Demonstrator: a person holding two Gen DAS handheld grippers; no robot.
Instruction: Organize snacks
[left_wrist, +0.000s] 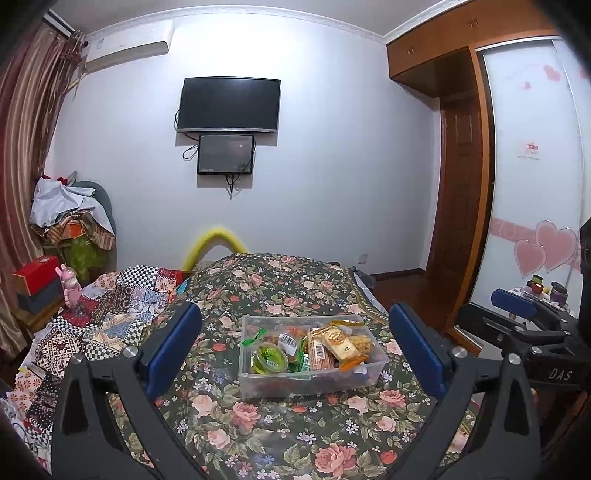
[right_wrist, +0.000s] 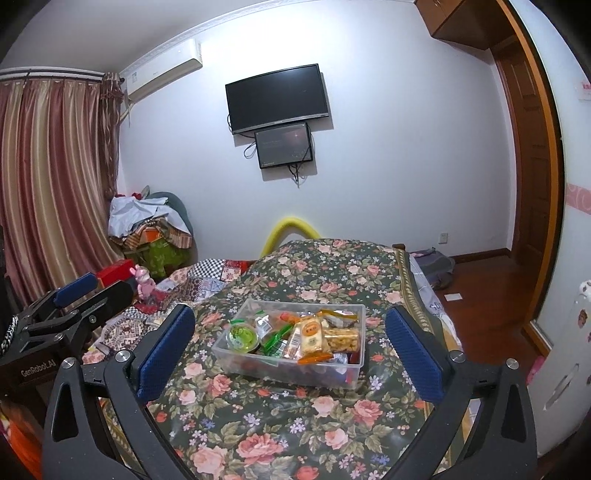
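Snacks (left_wrist: 325, 347) lie heaped in a clear plastic bin (left_wrist: 258, 384) on the table with floral cloth (left_wrist: 258, 435); a green cup (left_wrist: 269, 356) sits at 9 o'clock within the bin, wrapped bars (right_wrist: 314, 334) at centre. Left tool (left_wrist: 295, 347) held level above the near table edge, aimed at the bin, released, nothing between its pads; right tool (right_wrist: 290, 350) likewise level and released, bin at its 12 o'clock; both tools apart from the bin.
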